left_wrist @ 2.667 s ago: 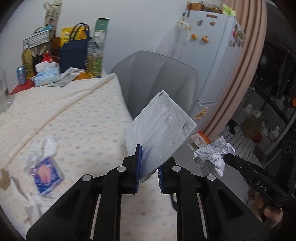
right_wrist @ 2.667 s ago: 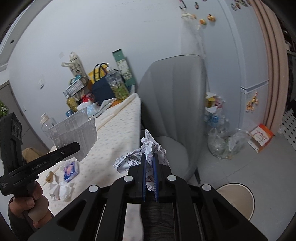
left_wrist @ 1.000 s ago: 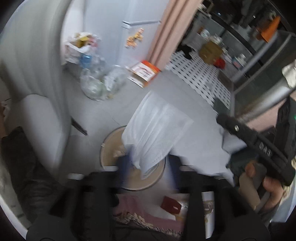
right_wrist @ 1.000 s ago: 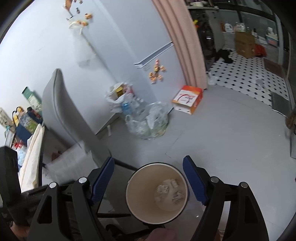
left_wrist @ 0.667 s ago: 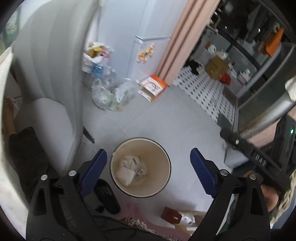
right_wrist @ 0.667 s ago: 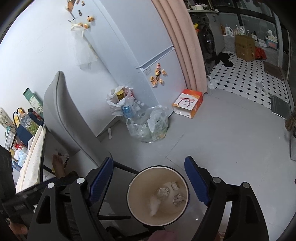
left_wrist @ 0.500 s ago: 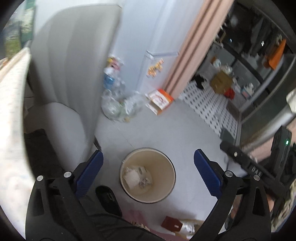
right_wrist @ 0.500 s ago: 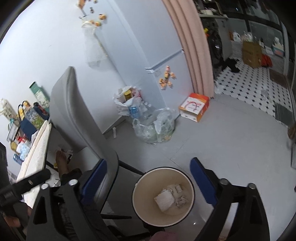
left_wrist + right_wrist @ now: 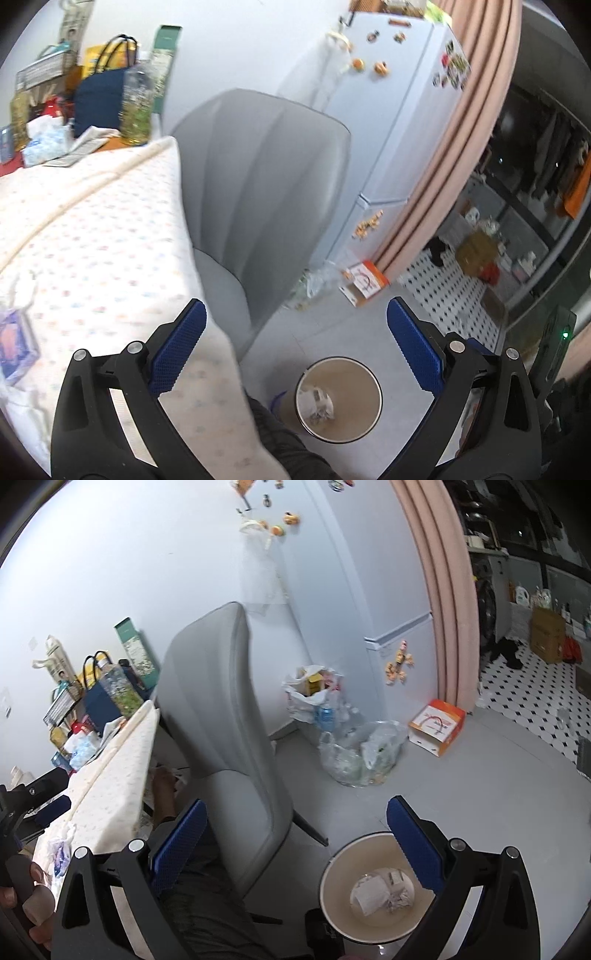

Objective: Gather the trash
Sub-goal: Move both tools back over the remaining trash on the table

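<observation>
Both the left gripper (image 9: 294,330) and the right gripper (image 9: 295,830) now stand wide open and empty. The white face mask (image 9: 366,893) and crumpled printed paper (image 9: 397,895) they carried earlier lie inside the round cream waste bin (image 9: 334,877) on the floor. Remaining wrappers (image 9: 59,849) on the dotted-cloth worktop (image 9: 92,236) are next.

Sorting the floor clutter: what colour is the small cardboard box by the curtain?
Orange and white box, clearest in the right wrist view.
</observation>
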{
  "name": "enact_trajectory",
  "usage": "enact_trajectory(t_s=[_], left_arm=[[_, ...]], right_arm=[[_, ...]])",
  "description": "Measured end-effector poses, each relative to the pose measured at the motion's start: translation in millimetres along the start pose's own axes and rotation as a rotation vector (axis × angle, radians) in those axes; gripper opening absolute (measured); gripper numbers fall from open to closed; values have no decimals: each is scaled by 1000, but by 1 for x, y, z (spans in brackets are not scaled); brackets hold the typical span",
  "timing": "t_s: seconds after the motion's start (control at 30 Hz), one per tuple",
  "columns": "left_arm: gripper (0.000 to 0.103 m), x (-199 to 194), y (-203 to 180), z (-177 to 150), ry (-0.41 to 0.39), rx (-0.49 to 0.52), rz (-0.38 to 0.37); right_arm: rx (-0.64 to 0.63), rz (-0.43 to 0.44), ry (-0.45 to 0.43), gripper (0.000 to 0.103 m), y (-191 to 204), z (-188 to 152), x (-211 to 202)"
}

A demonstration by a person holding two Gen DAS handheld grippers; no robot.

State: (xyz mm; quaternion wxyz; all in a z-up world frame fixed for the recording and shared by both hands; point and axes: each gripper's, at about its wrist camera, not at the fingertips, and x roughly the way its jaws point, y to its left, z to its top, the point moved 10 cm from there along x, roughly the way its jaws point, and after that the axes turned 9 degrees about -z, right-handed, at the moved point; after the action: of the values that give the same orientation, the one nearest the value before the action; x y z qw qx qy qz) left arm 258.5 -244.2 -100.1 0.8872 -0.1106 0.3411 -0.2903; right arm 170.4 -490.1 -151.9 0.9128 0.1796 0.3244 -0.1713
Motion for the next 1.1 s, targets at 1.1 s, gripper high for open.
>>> enact_trajectory(t_s=[1.1], left_arm=[[97, -227, 145, -17, -400, -106, 220]], right_arm=[[-381, 381, -64, 96, 260, -66, -89]])
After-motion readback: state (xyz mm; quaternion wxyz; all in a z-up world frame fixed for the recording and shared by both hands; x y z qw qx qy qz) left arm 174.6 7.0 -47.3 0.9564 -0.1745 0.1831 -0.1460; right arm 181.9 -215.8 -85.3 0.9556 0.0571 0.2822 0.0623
